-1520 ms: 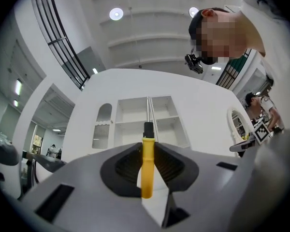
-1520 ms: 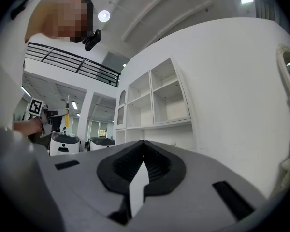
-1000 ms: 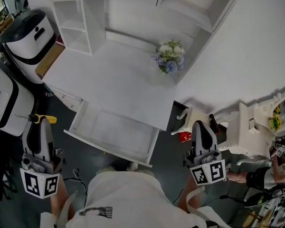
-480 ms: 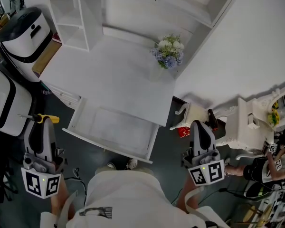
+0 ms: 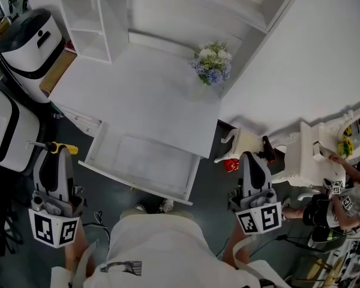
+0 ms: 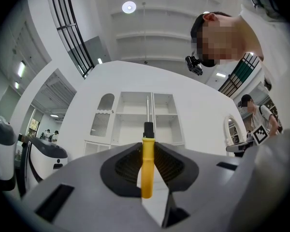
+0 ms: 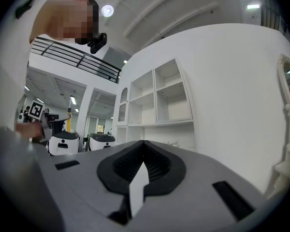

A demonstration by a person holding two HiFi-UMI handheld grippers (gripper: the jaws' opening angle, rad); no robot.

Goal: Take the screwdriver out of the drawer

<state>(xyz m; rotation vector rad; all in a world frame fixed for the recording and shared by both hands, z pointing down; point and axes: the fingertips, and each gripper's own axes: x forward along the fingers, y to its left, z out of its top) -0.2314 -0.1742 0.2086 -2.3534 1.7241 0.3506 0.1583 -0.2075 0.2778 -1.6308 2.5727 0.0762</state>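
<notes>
We see a small bouquet of white and blue flowers (image 5: 212, 65) standing near the back right corner of a plain white desk top (image 5: 138, 95), well apart from a white open-shelf cubby unit (image 5: 87, 26) at the desk's back left. Left of the desk, a rounded white-and-black machine (image 5: 27, 41) stands on the dark grey floor (image 5: 213, 191), with a second white-and-black machine (image 5: 3, 131) nearer to us. On the right, we find a small red object (image 5: 231, 165) lying on the floor near an ornate white carved piece of furniture (image 5: 312, 155).
</notes>
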